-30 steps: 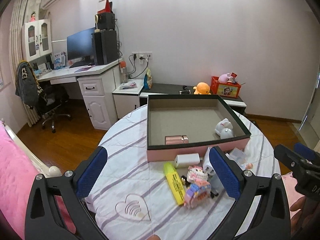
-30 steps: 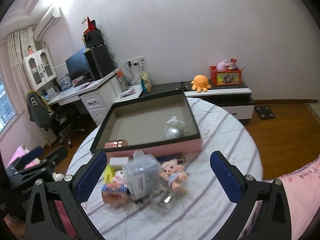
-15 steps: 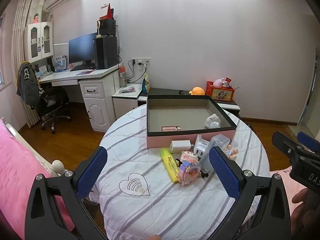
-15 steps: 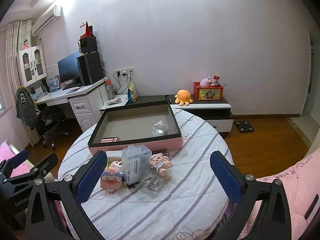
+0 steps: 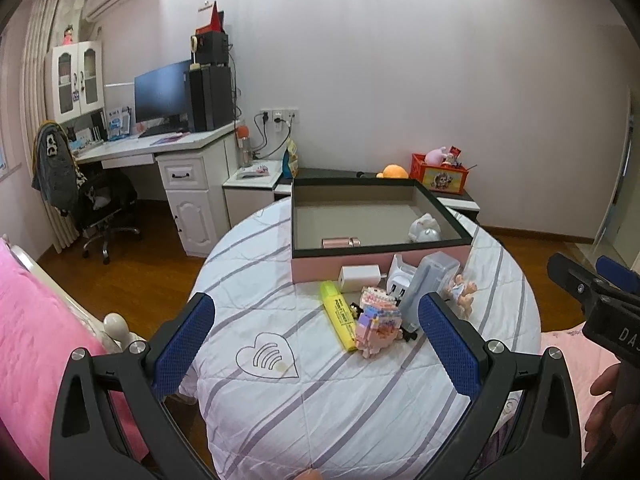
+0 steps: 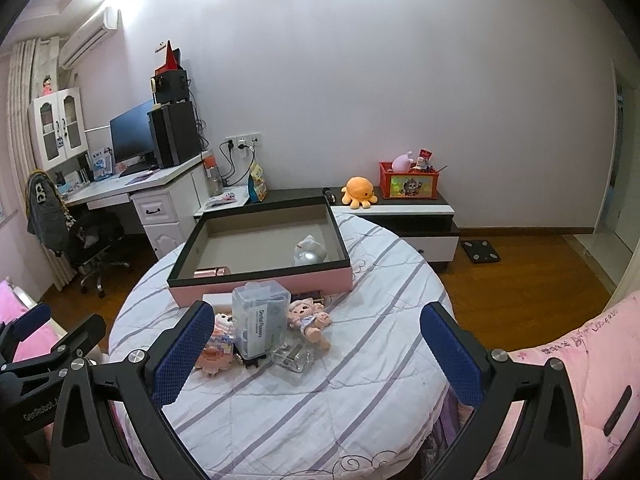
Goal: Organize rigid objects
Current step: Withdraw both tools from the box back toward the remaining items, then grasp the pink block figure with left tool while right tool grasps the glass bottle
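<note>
A pink box (image 5: 316,270) with a dark rim sits on the round table; it also shows in the right wrist view (image 6: 260,286). Inside lie a rose-gold tube (image 5: 341,242) and a white figurine (image 5: 425,230). In front of the box lie a yellow highlighter (image 5: 338,314), a pink block figure (image 5: 378,326), a white charger (image 5: 359,277), a clear floss box (image 6: 262,320) and a small doll (image 6: 310,318). My left gripper (image 5: 316,346) is open and empty, held back above the table's near side. My right gripper (image 6: 316,354) is open and empty, held back too.
The round table (image 5: 360,392) has a striped white cover. A pink bed (image 5: 28,344) lies at the left and pink bedding (image 6: 592,364) at the right. A desk with a monitor (image 5: 160,96), an office chair (image 5: 100,208) and a low cabinet (image 6: 404,212) stand behind.
Both grippers have drawn back and up from the table; the box and the pile of objects now look smaller and farther. Nothing on the table has moved.
</note>
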`<state>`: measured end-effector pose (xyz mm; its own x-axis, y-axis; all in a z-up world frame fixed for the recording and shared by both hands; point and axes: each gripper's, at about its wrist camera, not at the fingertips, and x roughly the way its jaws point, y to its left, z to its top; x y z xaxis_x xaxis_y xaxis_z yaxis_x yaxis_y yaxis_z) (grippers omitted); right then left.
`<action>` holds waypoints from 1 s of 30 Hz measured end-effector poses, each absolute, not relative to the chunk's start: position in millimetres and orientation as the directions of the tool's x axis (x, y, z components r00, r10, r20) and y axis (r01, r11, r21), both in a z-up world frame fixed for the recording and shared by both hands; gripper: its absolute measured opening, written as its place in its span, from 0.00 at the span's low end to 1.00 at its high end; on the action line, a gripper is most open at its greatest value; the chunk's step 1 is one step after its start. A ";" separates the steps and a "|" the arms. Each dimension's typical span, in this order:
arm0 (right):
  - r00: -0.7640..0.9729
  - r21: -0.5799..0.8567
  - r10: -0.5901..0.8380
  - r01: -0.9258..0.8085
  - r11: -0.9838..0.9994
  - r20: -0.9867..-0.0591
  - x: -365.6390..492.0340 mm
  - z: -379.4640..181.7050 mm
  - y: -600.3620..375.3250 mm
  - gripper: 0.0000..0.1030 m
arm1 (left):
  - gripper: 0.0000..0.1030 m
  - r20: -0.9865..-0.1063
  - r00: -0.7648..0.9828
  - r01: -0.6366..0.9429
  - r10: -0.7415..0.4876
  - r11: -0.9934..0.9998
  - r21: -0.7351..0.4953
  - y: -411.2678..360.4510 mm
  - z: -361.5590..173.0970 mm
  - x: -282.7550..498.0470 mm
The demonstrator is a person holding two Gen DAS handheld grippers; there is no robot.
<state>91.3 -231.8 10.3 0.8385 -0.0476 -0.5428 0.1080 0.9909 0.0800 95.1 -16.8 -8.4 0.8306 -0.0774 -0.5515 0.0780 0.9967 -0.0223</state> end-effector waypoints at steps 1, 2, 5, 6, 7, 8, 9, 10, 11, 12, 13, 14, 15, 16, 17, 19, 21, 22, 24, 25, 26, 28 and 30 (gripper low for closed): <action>0.833 0.078 -0.047 0.108 0.991 -0.551 92.9 7.3 -232.7 1.00 | 1.00 -0.560 0.824 0.078 -0.079 0.997 -0.024 -16.4 -11.7 96.8; 0.829 0.076 -0.049 0.109 0.991 -0.557 94.8 4.0 -234.0 1.00 | 1.00 -0.568 0.819 0.079 -0.079 0.997 -0.026 -16.3 -14.5 98.3; 0.808 0.064 -0.047 0.104 0.992 -0.587 100.6 -9.4 -236.6 1.00 | 1.00 -0.593 0.801 0.082 -0.083 0.996 -0.029 -17.3 -26.7 103.9; 0.796 0.058 -0.048 0.104 0.993 -0.603 103.7 -16.4 -237.7 1.00 | 1.00 -0.604 0.793 0.085 -0.086 0.996 -0.030 -18.5 -31.5 106.3; 0.779 0.051 -0.055 0.110 0.993 -0.625 108.2 -25.2 -239.4 1.00 | 1.00 -0.619 0.781 0.088 -0.086 0.996 -0.028 -20.6 -37.8 109.5; 0.765 0.049 -0.056 0.114 0.992 -0.641 111.3 -31.5 -241.7 1.00 | 1.00 -0.628 0.773 0.091 -0.088 0.995 -0.027 -22.4 -42.3 111.6; 0.750 0.051 -0.053 0.115 0.992 -0.660 115.4 -38.8 -243.5 1.00 | 1.00 -0.638 0.765 0.097 -0.090 0.995 -0.025 -24.5 -48.7 114.4; 0.734 0.055 -0.046 0.112 0.992 -0.677 119.9 -46.2 -245.2 1.00 | 1.00 -0.643 0.761 0.099 -0.090 0.995 -0.022 -26.4 -52.6 116.3; 0.724 0.055 -0.043 0.111 0.992 -0.689 123.8 -51.9 -246.5 1.00 | 1.00 -0.647 0.757 0.104 -0.091 0.994 -0.019 -29.0 -56.8 118.7; 0.714 0.052 -0.041 0.108 0.993 -0.699 127.4 -56.9 -247.0 1.00 | 1.00 -0.652 0.753 0.108 -0.092 0.994 -0.016 -31.6 -61.5 121.8; 0.705 0.051 -0.038 0.104 0.993 -0.709 131.2 -61.6 -247.4 1.00 | 1.00 -0.659 0.747 0.112 -0.092 0.994 -0.011 -34.5 -67.3 125.7; 0.693 0.056 -0.027 0.097 0.994 -0.720 136.8 -68.2 -248.1 1.00 | 1.00 -0.668 0.739 0.114 -0.090 0.993 -0.008 -37.3 -73.7 130.2; 0.687 0.061 -0.021 0.095 0.994 -0.726 139.7 -71.5 -248.4 1.00 | 1.00 -0.674 0.733 0.116 -0.089 0.993 -0.006 -38.8 -77.8 133.7; 0.675 0.069 -0.010 0.090 0.994 -0.738 145.7 -78.2 -249.4 1.00 | 1.00 -0.684 0.724 0.119 -0.090 0.993 -0.005 -41.5 -84.2 138.5; 0.667 0.074 -0.001 0.084 0.994 -0.745 148.6 -82.5 -249.5 1.00 | 1.00 -0.692 0.716 0.123 -0.092 0.992 -0.005 -43.8 -89.4 142.4; 0.644 0.097 0.034 0.063 0.993 -0.765 156.2 -93.4 -249.1 1.00 | 1.00 -0.708 0.700 0.131 -0.098 0.991 -0.007 -48.4 -99.9 150.7; 0.621 0.115 0.056 0.055 0.992 -0.782 162.8 -104.5 -248.5 1.00 | 1.00 -0.714 0.693 0.141 -0.104 0.990 -0.008 -51.9 -106.1 157.8; 0.617 0.122 0.064 0.053 0.991 -0.785 164.8 -106.9 -247.2 1.00 | 1.00 -0.716 0.689 0.145 -0.109 0.989 -0.011 -53.7 -109.6 161.7; 0.605 0.136 0.071 0.061 0.989 -0.793 168.5 -113.3 -249.1 1.00 | 1.00 -0.717 0.688 0.149 -0.115 0.989 -0.016 -55.4 -114.2 169.2; 0.602 0.140 0.072 0.066 0.988 -0.795 169.7 -115.2 -251.0 1.00 | 1.00 -0.717 0.688 0.149 -0.113 0.989 -0.013 -56.7 -115.6 172.1; 0.601 0.155 0.083 0.069 0.985 -0.795 170.9 -116.8 -253.9 1.00 | 1.00 -0.715 0.690 0.149 -0.110 0.989 -0.008 -58.3 -117.3 176.1; 0.602 0.164 0.084 0.080 0.983 -0.794 172.0 -117.5 -258.7 1.00 | 1.00 -0.710 0.696 0.155 -0.108 0.988 0.002 -62.5 -120.0 183.0; 0.600 0.163 0.075 0.094 0.982 -0.796 173.5 -118.4 -263.0 1.00 | 0.98 -0.706 0.699 0.163 -0.110 0.987 0.008 -65.3 -123.0 188.7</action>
